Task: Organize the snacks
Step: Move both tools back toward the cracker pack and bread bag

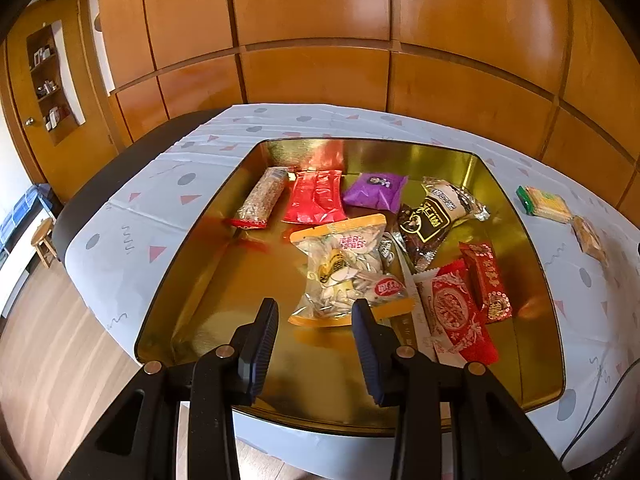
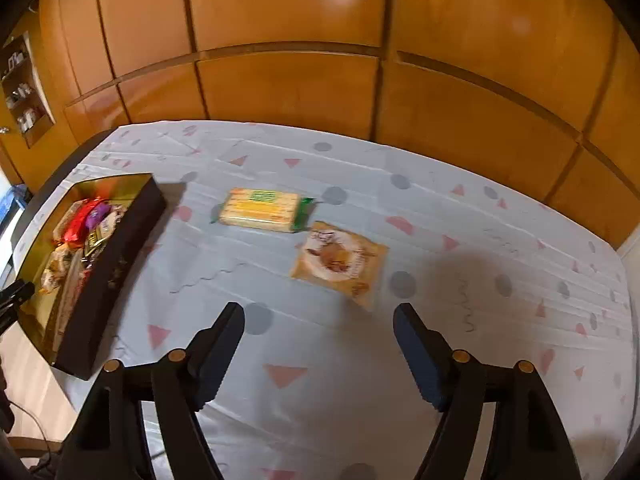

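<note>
A gold-lined tin box (image 1: 192, 264) sits on the table and holds several snack packets, among them a clear seed bag with orange ends (image 1: 344, 272), a red packet (image 1: 316, 196) and a purple packet (image 1: 374, 192). My left gripper (image 1: 316, 306) is open and empty, hovering over the box's near side just short of the seed bag. In the right wrist view the box (image 2: 120, 256) lies at the far left. A yellow-green biscuit pack (image 2: 262, 208) and an orange pastry packet (image 2: 340, 262) lie on the cloth. My right gripper (image 2: 318, 312) is open and empty, just short of the pastry packet.
The table has a pale blue cloth (image 2: 460, 300) with pink triangles and grey dots. A wooden panel wall (image 2: 300, 40) runs behind it. The biscuit pack (image 1: 544, 200) and pastry packet (image 1: 590, 236) also show right of the box in the left wrist view. A small wooden stool (image 1: 44, 240) stands on the floor at left.
</note>
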The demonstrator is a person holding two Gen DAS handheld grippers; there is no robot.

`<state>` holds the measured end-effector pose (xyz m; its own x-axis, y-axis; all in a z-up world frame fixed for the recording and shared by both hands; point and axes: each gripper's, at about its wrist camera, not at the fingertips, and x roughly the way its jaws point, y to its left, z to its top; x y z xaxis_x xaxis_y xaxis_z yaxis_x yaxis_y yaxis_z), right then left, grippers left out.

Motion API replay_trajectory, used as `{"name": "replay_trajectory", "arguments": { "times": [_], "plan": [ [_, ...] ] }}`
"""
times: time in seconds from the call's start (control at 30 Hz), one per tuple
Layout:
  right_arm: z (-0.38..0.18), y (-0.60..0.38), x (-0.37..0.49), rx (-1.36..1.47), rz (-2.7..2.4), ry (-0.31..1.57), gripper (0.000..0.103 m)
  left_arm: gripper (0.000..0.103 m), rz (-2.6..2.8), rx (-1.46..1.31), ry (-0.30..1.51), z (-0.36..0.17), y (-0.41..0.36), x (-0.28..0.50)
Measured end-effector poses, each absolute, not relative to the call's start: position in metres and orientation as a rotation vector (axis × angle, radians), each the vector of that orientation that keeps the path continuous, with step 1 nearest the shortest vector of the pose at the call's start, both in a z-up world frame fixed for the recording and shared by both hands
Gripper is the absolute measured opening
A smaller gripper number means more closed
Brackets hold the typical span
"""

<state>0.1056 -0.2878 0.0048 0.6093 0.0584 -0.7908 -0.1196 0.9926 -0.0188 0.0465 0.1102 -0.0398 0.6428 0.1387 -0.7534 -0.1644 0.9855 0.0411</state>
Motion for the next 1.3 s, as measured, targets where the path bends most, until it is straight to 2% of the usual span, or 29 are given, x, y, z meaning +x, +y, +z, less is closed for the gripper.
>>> {"name": "replay_trajectory", "arguments": {
  "times": [0.33,0.63,1.3],
  "plan": [
    [-0.007,-0.345,0.116,-0.042,-0.014,0.925,0.079,0.038,0.151,0.001,0.86,-0.038,0.096,0.046],
    [-0.036,-0.403,0.128,0.163,-0.147,1.029,0.079,0.038,0.116,0.042,0.853,-0.034,0.075,0.046],
    [-0.039,-0.412,0.125,0.251,-0.178,1.061,0.084,0.038,0.052,0.107,0.865,-0.035,0.041,0.043]
  ]
}}
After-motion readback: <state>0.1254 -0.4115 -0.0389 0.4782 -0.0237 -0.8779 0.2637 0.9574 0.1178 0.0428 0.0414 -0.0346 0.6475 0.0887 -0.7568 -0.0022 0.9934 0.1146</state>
